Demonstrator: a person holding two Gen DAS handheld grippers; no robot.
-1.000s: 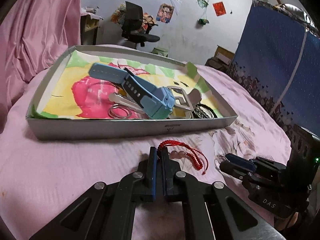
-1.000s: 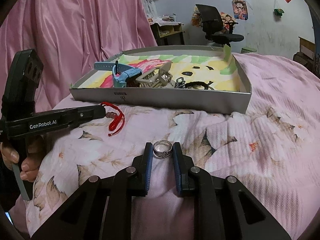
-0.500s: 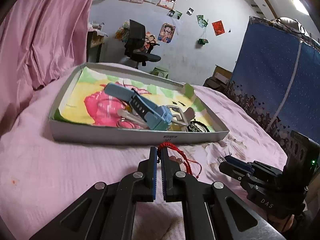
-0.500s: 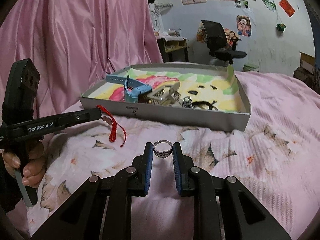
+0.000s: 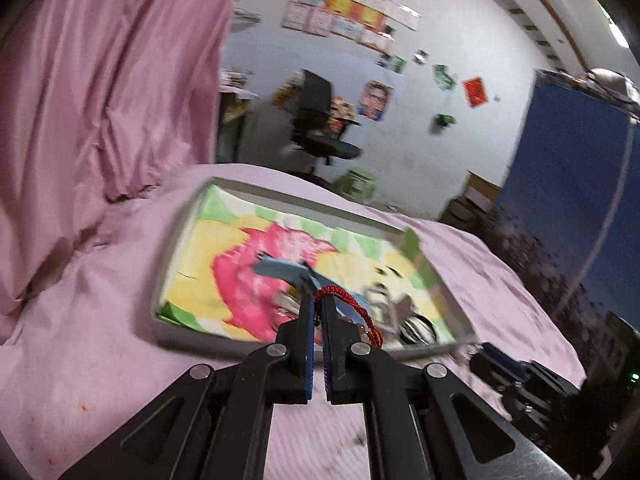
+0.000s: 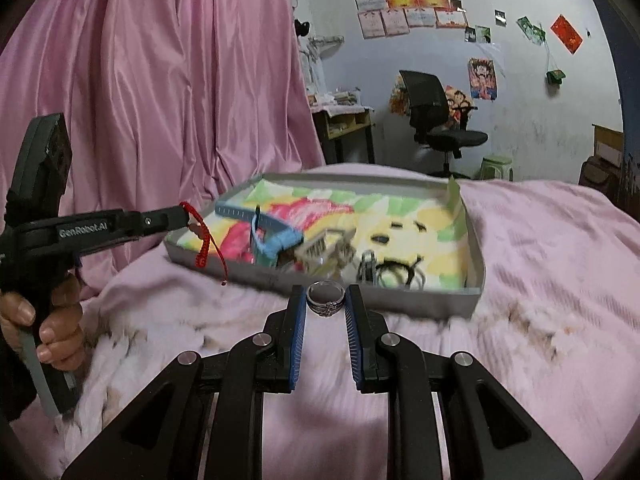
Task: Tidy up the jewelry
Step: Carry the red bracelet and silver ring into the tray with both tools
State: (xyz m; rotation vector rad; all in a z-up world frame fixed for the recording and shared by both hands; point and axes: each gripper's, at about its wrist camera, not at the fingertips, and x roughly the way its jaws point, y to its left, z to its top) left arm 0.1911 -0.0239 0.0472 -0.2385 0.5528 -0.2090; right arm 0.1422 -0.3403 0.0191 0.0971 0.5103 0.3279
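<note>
My left gripper point(image 5: 317, 300) is shut on a red cord bracelet point(image 5: 352, 306), which dangles from its tips above the bed, near the grey tray point(image 5: 192, 332). From the right wrist view the same left gripper point(image 6: 182, 216) holds the bracelet point(image 6: 204, 246) in the air by the tray's left corner. My right gripper point(image 6: 326, 300) is shut on a silver ring point(image 6: 325, 302), pinched between its blue pads just in front of the tray's point(image 6: 432, 302) near wall. The tray holds a blue watch point(image 6: 276, 236), hair clips and dark hair ties.
The tray sits on a pink floral bedspread point(image 6: 540, 304). A pink curtain point(image 6: 160, 80) hangs to the left. A black office chair point(image 6: 436, 120) and a desk stand by the far wall. A hand point(image 6: 44, 320) grips the left tool's handle.
Both grippers have risen off the bedspread, each carrying its piece. The bracelet now hangs free in the air and the tray sits lower in both views.
</note>
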